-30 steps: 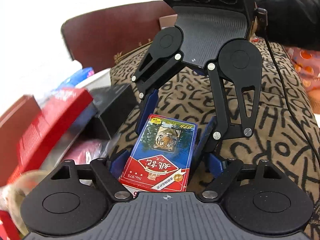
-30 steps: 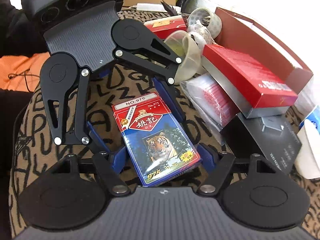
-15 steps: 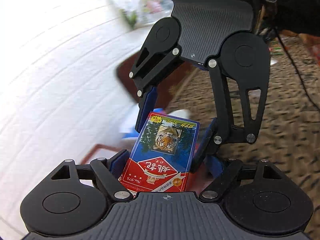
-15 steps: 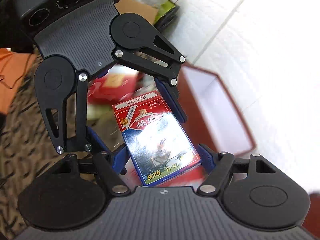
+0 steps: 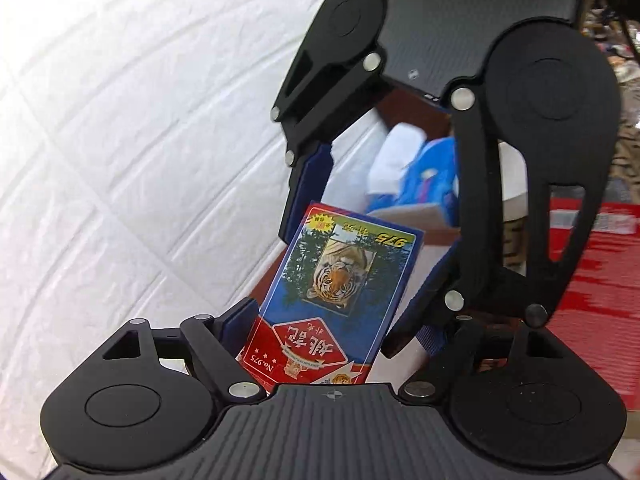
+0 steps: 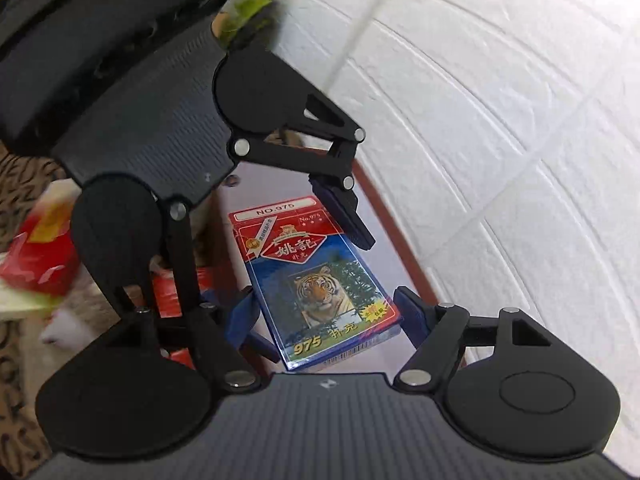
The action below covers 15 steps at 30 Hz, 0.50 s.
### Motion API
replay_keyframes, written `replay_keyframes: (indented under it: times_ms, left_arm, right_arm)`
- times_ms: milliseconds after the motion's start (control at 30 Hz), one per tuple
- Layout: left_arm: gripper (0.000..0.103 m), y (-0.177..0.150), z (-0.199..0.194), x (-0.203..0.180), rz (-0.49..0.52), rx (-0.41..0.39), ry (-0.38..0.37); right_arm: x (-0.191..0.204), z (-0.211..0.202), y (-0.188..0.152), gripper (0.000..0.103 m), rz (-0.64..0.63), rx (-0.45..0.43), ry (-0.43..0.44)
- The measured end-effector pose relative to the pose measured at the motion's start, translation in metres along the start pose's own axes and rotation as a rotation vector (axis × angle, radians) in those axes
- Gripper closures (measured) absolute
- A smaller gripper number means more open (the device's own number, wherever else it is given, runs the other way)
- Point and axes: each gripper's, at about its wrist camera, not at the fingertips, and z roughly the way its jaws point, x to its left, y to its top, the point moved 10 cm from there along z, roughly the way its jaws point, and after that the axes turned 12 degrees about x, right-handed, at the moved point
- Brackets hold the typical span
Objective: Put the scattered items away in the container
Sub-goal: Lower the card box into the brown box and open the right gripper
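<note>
A blue and red playing-card pack with a tiger picture point(image 5: 336, 284) is clamped from both ends between my two grippers. It also shows in the right wrist view point(image 6: 316, 280). My left gripper point(image 5: 320, 312) is shut on one end, my right gripper point(image 6: 324, 320) on the other. The pack hangs over the maroon-rimmed container point(image 6: 400, 240), above its pale inside, close to the white wall. The other gripper fills the top of each view.
A white brick-patterned wall point(image 5: 140, 140) stands right beside the container. A red box point(image 5: 592, 280), a blue and white packet point(image 5: 416, 176) and a pale cup point(image 5: 514, 184) lie nearby. Red boxes point(image 6: 44, 264) sit on the patterned cloth point(image 6: 24, 184) at left.
Both grippers have carried the card pack from over the patterned cloth across toward the wall, and it now hangs over the container. The grip on it is unchanged.
</note>
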Motion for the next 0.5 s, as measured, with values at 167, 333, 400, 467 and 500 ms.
replay_keyframes:
  times_ms: [167,333,400,467,500]
  left_arm:
    - [0.0,-0.004,0.036,0.012,-0.041,0.03,-0.016]
    - [0.0,-0.008,0.035,0.019,-0.086,0.026,0.002]
    - [0.0,-0.011,0.03,0.018,-0.112,0.041,0.028]
    - [0.0,-0.014,0.016,0.021,-0.143,0.041,0.104]
    - [0.0,-0.016,0.006,0.022,-0.165,0.035,0.131]
  right_arm:
    - [-0.023,0.034,-0.013,0.01,0.068,0.025,0.012]
    - [-0.035,0.033,-0.028,0.006,0.165,-0.034,0.028]
    - [-0.031,0.025,-0.034,0.005,0.18,-0.045,0.001]
    - [-0.024,0.012,-0.036,0.005,0.188,-0.052,-0.028]
    - [-0.018,0.002,-0.04,0.005,0.188,-0.06,-0.061]
